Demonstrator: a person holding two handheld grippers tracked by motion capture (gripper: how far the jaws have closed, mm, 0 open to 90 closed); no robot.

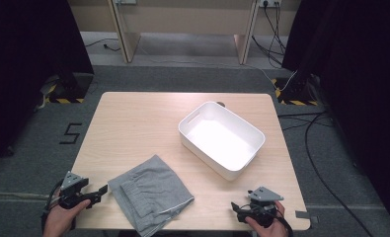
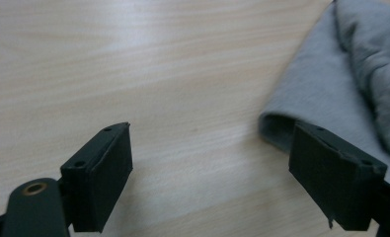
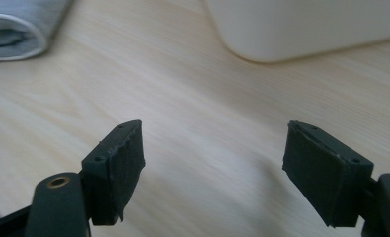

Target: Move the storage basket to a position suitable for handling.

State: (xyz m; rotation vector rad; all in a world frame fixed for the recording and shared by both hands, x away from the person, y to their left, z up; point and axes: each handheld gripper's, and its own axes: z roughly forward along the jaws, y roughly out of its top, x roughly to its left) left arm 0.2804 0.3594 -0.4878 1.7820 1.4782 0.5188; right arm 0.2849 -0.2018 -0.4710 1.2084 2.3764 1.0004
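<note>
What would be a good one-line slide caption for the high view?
Open left gripper beside folded grey shorts, open right gripper near a white bin on the wooden table.

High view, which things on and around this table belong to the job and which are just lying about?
In the job:
grey shorts
white bin
left tongs, open
right tongs, open

Lying about:
floor cables
black-and-yellow stand feet

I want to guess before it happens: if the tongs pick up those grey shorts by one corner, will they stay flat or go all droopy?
Probably droopy. The grey shorts lie in soft folds and wrinkles, so they look like limp cloth. They likely weigh little, being thin. Pushed, they would probably bunch up on the wooden table rather than slide whole.
</note>
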